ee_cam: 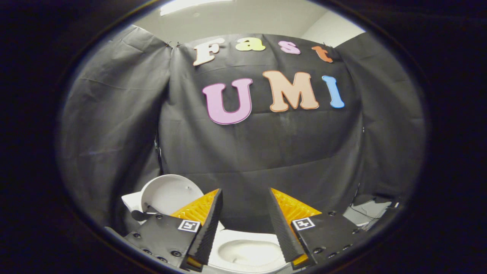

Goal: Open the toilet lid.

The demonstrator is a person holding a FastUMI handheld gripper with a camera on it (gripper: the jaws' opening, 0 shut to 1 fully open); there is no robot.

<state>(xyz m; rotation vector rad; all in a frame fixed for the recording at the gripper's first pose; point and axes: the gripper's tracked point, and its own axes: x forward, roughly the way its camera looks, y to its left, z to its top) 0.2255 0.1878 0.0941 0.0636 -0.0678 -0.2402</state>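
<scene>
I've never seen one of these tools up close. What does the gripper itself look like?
The gripper has two wedge-shaped fingers with ribbed inner faces, standing open with nothing between them. Each sits on a flat dark plate studded with round screws, and each plate carries a small square black-and-white marker.

Black cloth wall (266,152) hangs creased behind, with loose cables (367,213) at its foot.

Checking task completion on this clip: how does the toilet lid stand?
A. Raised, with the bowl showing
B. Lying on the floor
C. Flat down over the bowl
A: the lid stands raised behind one finger, and the bowl lies uncovered between the open gripper fingers.
</scene>
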